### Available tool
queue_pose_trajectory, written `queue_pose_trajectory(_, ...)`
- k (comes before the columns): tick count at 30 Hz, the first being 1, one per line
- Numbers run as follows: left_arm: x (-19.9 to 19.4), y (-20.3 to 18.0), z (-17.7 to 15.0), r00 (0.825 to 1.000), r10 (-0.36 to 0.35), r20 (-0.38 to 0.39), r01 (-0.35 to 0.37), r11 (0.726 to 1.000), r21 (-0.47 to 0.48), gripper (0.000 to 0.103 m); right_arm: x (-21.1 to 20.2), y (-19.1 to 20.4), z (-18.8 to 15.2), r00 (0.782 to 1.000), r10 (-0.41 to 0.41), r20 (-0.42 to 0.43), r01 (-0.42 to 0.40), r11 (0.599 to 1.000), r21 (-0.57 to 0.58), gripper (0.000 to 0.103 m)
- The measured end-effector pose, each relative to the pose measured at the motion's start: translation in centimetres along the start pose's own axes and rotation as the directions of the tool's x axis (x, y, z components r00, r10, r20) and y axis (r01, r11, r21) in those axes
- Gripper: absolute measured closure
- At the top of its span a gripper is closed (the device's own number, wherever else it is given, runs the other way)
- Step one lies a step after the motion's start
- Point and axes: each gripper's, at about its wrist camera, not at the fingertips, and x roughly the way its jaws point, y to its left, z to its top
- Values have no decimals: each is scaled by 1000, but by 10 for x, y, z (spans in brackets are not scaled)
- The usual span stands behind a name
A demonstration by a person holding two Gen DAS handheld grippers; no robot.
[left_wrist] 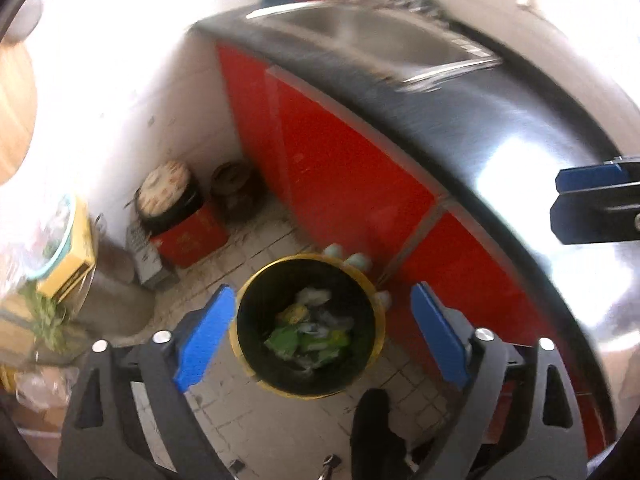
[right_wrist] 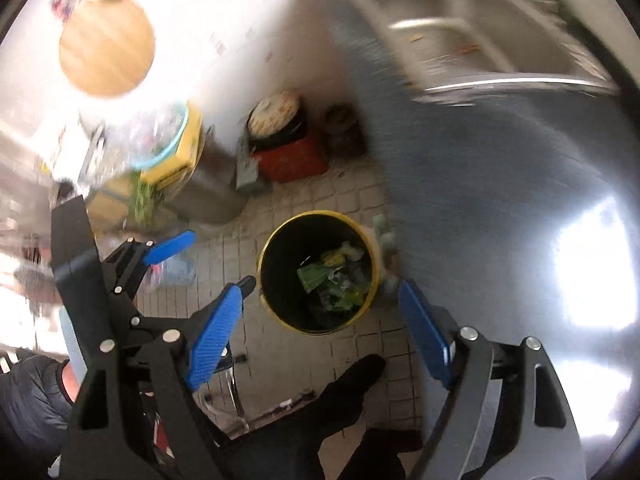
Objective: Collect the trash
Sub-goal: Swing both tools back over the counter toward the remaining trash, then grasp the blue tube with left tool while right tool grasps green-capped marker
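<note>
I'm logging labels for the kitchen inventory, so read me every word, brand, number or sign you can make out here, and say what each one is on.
None can be read.
Red box on the floor: faint gold marks, too blurred to read.
Yellow box: dark band of print, too blurred.
Round lid on the black jar: orange pattern, no legible characters.
Wrappers in the trash bin: too small and crumpled.

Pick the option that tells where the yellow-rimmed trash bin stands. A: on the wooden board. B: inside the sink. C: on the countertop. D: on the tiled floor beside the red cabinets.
D: the trash bin sits on floor tiles by the red cabinets, wrappers inside.
</note>
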Motion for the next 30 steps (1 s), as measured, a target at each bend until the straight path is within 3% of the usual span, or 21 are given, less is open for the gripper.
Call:
queue_pose_trajectory(4, -18, -72, 19, 990, -137, 21, 134, 985, 107, 14, -79, -58, -47, 987, -96, 128, 80, 989, 125, 21)
queue_pose_trajectory(7, -30, -150, 28, 966, -257, -1, 247, 931, 269, 14, -138, -103, -94, 960, -206, 188, 158, 957, 244, 21)
queue_pose_trajectory(12, -61, -283, 22, 899, -431, -80, 407, 756, 513, 14, -229, -169, -189, 887, -403, 226, 266, 845, 464, 21)
queue_pose_trajectory(15, -85, -363, 6, 845, -513, -150, 486, 619, 618, 14, -275, -199, -255, 839, -498, 220, 296, 756, 584, 21)
queue_pose_trajectory(18, -107, -422, -16, 817, -546, -185, 497, 505, 706, 14, -310, -223, -313, 802, -561, 205, 300, 676, 673, 21)
queue_pose_trajectory(21, -123, -465, -37, 797, -565, -213, 498, 416, 761, 14, -335, -241, -368, 774, -608, 177, 306, 604, 736, 21)
queue_pose_trajectory(25, -123, -503, -42, 793, -561, -237, 496, 370, 785, 14, -350, -257, -418, 763, -627, 159, 295, 556, 777, 21)
queue_pose_trajectory(30, -115, -526, -39, 810, -538, -235, 473, 362, 803, 14, -351, -282, -441, 779, -606, 163, 285, 574, 768, 21)
